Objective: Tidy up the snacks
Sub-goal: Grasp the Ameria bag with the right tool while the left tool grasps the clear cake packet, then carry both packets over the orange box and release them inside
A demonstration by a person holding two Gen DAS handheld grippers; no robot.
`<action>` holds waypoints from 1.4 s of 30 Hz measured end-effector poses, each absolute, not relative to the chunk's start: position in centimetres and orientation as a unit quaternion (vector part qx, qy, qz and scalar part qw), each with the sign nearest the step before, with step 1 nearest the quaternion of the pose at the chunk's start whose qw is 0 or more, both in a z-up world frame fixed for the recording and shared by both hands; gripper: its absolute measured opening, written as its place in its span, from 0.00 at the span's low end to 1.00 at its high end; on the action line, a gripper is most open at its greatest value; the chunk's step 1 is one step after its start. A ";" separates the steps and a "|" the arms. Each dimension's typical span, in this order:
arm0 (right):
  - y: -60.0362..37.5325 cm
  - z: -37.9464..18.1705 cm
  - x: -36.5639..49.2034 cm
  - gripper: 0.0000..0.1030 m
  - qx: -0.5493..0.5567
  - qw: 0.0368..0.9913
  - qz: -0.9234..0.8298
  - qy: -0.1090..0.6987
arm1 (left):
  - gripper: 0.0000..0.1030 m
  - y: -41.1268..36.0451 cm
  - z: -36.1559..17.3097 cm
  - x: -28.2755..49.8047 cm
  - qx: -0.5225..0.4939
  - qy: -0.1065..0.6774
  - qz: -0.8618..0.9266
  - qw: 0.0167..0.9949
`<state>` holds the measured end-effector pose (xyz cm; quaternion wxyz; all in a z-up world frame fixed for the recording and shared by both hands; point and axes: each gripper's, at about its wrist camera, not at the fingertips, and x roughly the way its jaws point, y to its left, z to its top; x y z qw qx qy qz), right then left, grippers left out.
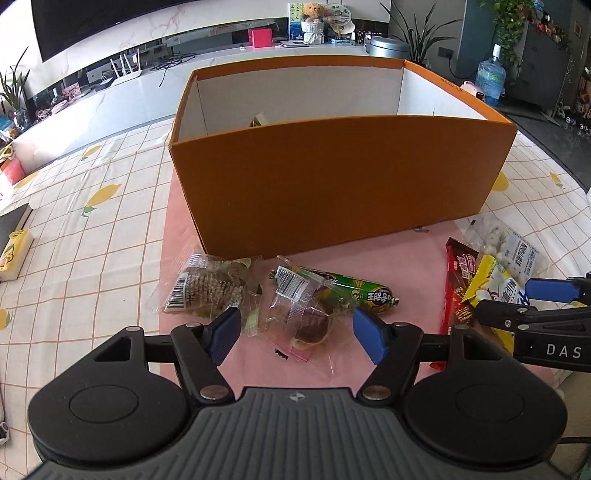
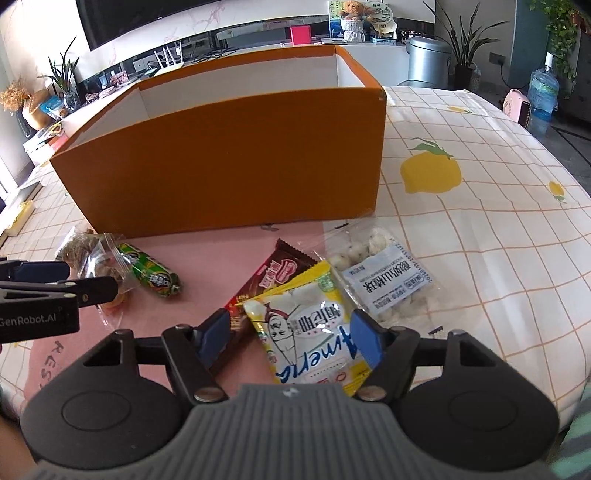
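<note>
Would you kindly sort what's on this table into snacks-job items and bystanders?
Job items:
- orange box
- two clear-wrapped cakes
- green sausage
- red wafer bar
- yellow packet
- bag of white balls

Bystanders:
- yellow sponge
- teddy bear
- water jug

Bench cloth (image 2: 480,206): white, orange grid, lemon print. Behind: long white cabinet (image 1: 122,88), dark TV (image 1: 92,22) on marble wall, teddy bear (image 1: 314,11), potted plants (image 2: 465,40), grey bin (image 2: 428,59), water bottle (image 2: 543,92). Bright daylight.
</note>
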<state>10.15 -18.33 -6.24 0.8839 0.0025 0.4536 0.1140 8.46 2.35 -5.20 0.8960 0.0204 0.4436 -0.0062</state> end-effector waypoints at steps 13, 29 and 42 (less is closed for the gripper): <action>-18.3 -7.3 10.3 0.61 0.002 0.881 0.125 0.456 | 0.66 3.0 -6.1 9.2 -0.011 0.447 -0.024 0.894; -19.2 -6.5 9.6 0.52 0.015 0.887 0.125 0.445 | 0.42 2.5 -3.9 7.4 -0.017 0.444 -0.039 0.895; -19.2 -1.9 6.8 0.52 0.034 0.906 0.159 0.391 | 0.41 1.6 1.8 3.8 -0.025 0.397 -0.028 0.917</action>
